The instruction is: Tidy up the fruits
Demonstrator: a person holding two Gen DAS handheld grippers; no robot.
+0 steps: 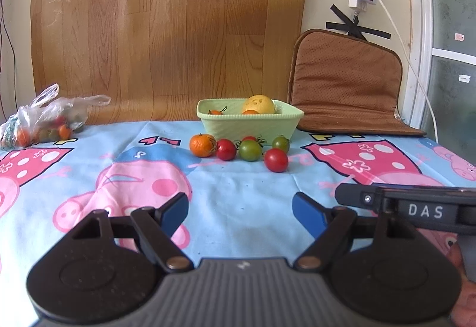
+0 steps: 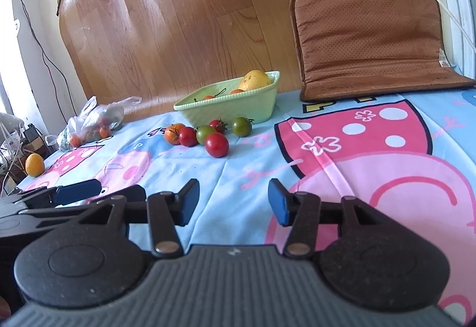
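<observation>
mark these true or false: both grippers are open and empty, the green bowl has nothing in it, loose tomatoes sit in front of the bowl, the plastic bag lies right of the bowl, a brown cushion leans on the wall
1. Both grippers are open and empty. True: the left gripper and the right gripper each show a wide gap with nothing between the pads.
2. The green bowl has nothing in it. False: a large yellow fruit and smaller orange ones show above its rim.
3. Loose tomatoes sit in front of the bowl. True: red tomatoes and green tomatoes lie on the cloth.
4. The plastic bag lies right of the bowl. False: it lies far left.
5. A brown cushion leans on the wall. True.
</observation>
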